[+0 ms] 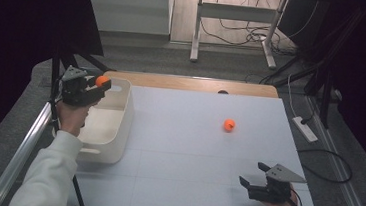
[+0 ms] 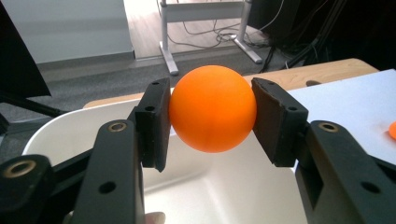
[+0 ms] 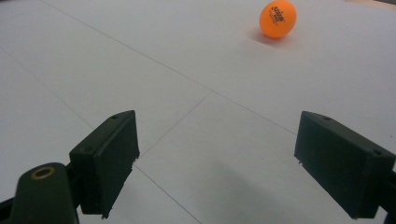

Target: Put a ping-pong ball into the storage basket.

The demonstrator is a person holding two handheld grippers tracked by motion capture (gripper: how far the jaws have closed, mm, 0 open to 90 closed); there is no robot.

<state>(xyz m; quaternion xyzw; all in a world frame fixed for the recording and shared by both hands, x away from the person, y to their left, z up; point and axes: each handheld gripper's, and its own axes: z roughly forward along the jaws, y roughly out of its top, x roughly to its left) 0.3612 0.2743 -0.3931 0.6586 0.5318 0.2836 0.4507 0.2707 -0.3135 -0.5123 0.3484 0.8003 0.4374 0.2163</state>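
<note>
left gripper pinching orange ball by its sides, hanging over white bin directly beneath, likely lining up drop. right gripper spreading wide, idling low on surface; second ball lying well ahead of it, likely awaiting pickup.

a white sheet is spread over the table, with faint straight lines crossing it; a strip of bare wood is left showing along the far edge; beyond the table, grey floor is seen, on which a white metal desk frame is set, with dark cables tangled beneath it; a white power strip is laid on the floor to the right, beside a looped black cable.
</note>
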